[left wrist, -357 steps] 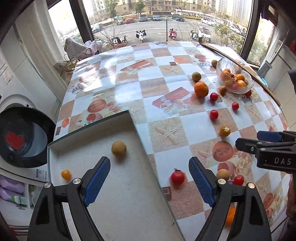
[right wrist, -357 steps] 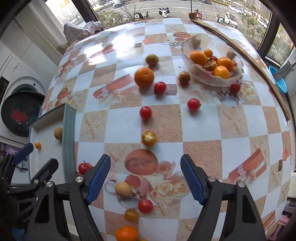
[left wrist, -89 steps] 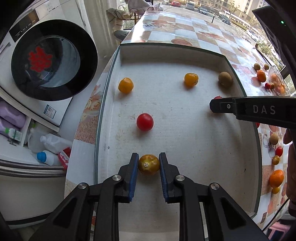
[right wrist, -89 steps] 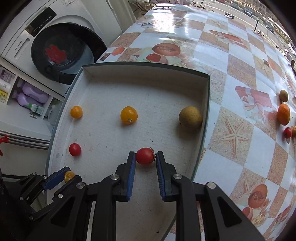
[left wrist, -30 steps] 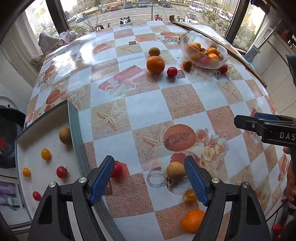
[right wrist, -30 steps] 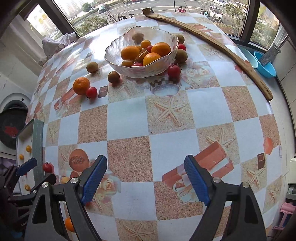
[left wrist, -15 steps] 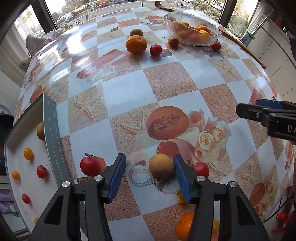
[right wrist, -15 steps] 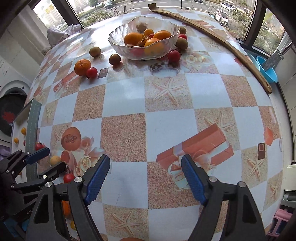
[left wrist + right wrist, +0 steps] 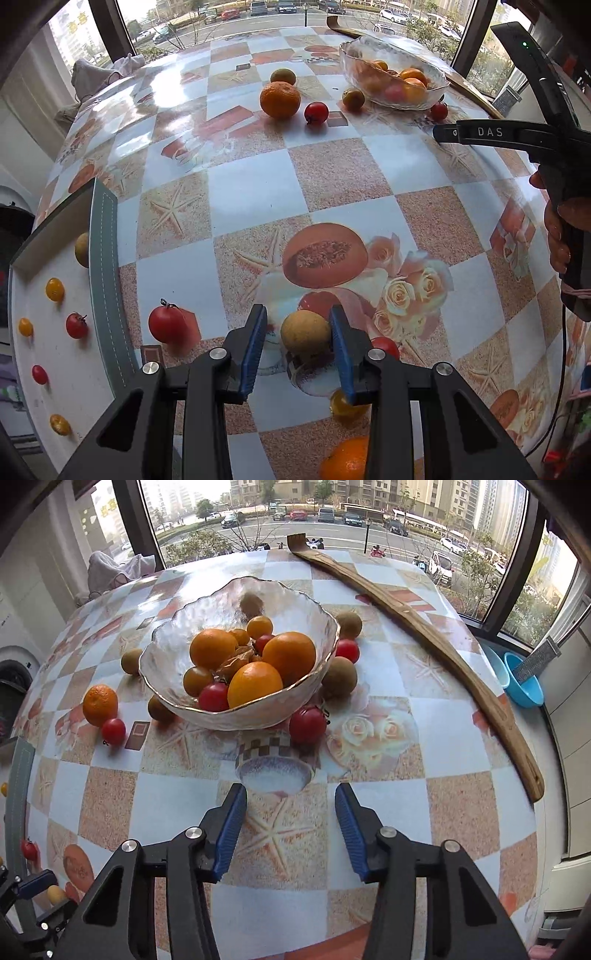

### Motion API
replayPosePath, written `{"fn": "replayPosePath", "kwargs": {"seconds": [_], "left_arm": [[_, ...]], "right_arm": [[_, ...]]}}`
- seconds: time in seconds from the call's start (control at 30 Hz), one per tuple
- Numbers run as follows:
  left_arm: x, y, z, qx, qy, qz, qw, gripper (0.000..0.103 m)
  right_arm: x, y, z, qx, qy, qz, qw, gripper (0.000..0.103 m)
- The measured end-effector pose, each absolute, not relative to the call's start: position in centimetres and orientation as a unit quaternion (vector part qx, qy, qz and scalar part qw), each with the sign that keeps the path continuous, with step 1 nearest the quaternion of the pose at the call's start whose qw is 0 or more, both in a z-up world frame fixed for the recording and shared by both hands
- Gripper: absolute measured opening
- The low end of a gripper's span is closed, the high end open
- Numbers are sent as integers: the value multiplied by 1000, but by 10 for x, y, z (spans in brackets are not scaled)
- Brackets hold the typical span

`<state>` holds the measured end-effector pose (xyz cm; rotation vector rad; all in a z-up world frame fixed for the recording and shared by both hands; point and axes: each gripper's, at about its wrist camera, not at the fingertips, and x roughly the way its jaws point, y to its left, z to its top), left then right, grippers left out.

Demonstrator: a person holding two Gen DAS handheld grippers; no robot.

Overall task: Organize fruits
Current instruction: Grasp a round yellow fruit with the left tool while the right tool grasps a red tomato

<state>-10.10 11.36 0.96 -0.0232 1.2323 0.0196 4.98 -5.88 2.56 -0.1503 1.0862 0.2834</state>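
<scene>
The round yellow-brown fruit (image 9: 306, 331) sits on the patterned tabletop (image 9: 258, 192) low in the left wrist view, between the blue pads of the left gripper (image 9: 298, 347). Its jaws have just been closing from the wide stance of a second ago; the right pad now appears to touch the fruit, while a gap remains at the left pad, so the fruit is bracketed but not clamped. A red stemmed tomato (image 9: 167, 324) lies just to the left, beside the grey-rimmed white tray (image 9: 105, 266). The right gripper (image 9: 291, 821) has swung toward the clear glass bowl of oranges and tomatoes (image 9: 236, 712), now centre frame and nearer than before; its jaws have also been narrowing, empty, above a starfish tile, with a red tomato (image 9: 307, 724) beyond them.
</scene>
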Motion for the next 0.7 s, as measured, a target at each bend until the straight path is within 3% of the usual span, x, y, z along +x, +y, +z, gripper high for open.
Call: {"fn": "replayPosePath", "kwargs": {"seconds": [0.27, 0.37, 0.43, 0.7], "left_arm": [[-100, 115, 9, -21, 580, 21, 814, 37], [-98, 115, 9, -27, 582, 27, 812, 37], [-97, 115, 9, -31, 582, 31, 812, 37], [-96, 119, 10, -45, 582, 28, 812, 37]], "right_arm": [[76, -60, 24, -112, 486, 189, 846, 43], [81, -59, 23, -117, 479, 207, 845, 36], [79, -59, 24, -120, 476, 219, 843, 24], [64, -72, 30, -85, 509, 210, 831, 23]]}}
